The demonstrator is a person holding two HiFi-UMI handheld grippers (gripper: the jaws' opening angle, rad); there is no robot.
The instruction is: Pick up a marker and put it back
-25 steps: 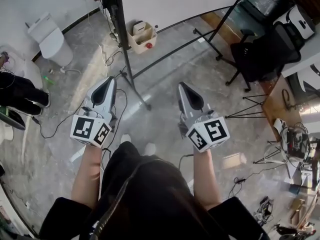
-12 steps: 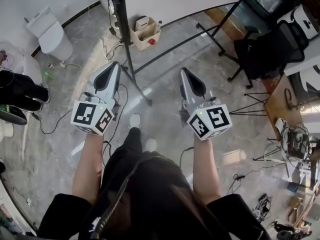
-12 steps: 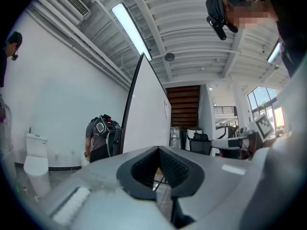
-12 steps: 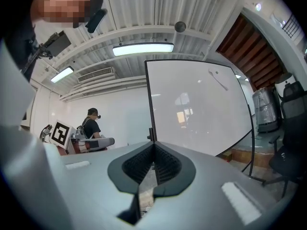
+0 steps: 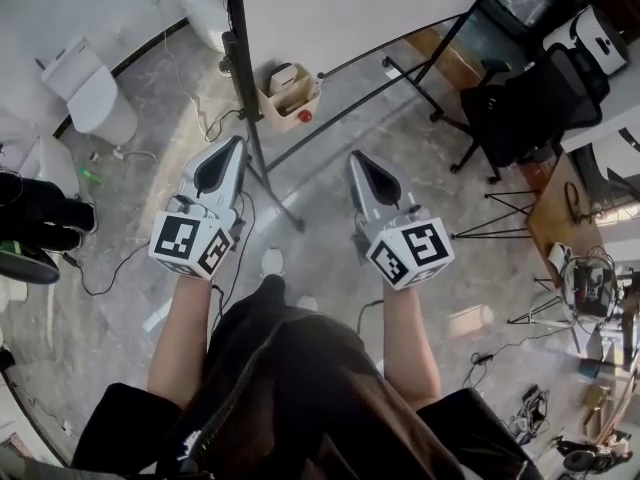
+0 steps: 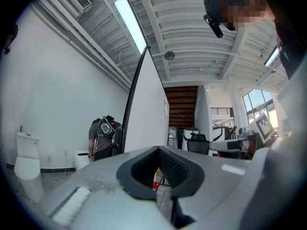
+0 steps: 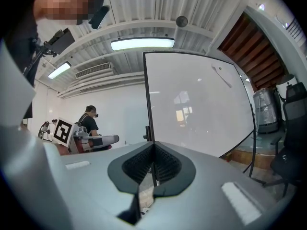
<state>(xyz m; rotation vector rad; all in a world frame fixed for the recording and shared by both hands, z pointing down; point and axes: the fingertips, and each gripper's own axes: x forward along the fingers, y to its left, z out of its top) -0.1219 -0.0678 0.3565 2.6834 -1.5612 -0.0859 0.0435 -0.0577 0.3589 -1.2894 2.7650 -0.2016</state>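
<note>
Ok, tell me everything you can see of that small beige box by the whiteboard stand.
The beige box is small, open-topped, seemingly cardboard. It sits upright on the grey floor, close beside the black stand pole. A white item stands inside, and a small red thing shows at its near corner; whether inside or against it, I cannot tell.

The room is bright, with a long lamp (image 7: 142,43) shining above the whiteboard (image 7: 196,104). Pale glare lies on the floor (image 5: 185,143) by the whiteboard. Both gripper views bend and darken at their edges.
</note>
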